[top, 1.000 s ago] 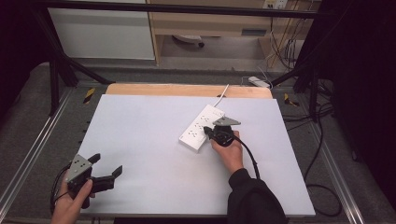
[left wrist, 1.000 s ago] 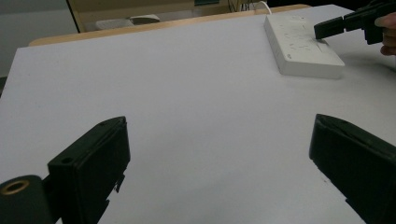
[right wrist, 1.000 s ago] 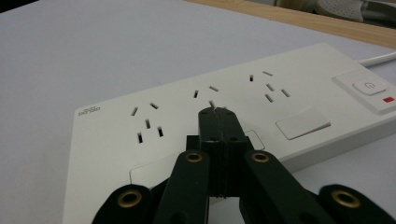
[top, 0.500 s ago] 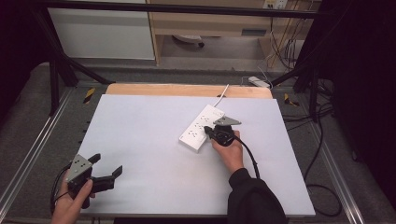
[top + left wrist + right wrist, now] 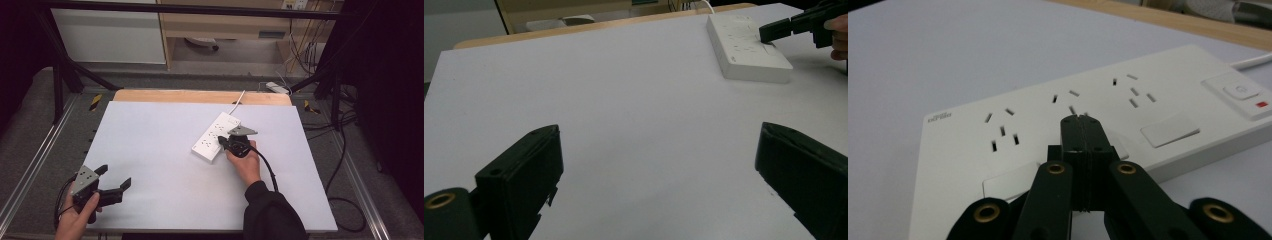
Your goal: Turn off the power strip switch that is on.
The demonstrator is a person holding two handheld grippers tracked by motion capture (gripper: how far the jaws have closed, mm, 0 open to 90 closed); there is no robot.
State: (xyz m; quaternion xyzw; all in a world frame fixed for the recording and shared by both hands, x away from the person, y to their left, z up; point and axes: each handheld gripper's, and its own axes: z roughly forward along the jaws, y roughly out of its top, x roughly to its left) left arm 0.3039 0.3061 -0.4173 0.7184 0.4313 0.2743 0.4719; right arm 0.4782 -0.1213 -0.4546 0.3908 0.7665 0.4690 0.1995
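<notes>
No visible shift since before: right tongs (image 5: 1082, 122) clenched over power strip (image 5: 216, 136), contact hidden; left tongs (image 5: 114, 177) released.

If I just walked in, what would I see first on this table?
You'd spot the white power strip right of the middle of the big white table. The right gripper has its fingers shut together, with the tips over the strip's middle switch. The left gripper waits wide open near the table's front left corner.
</notes>
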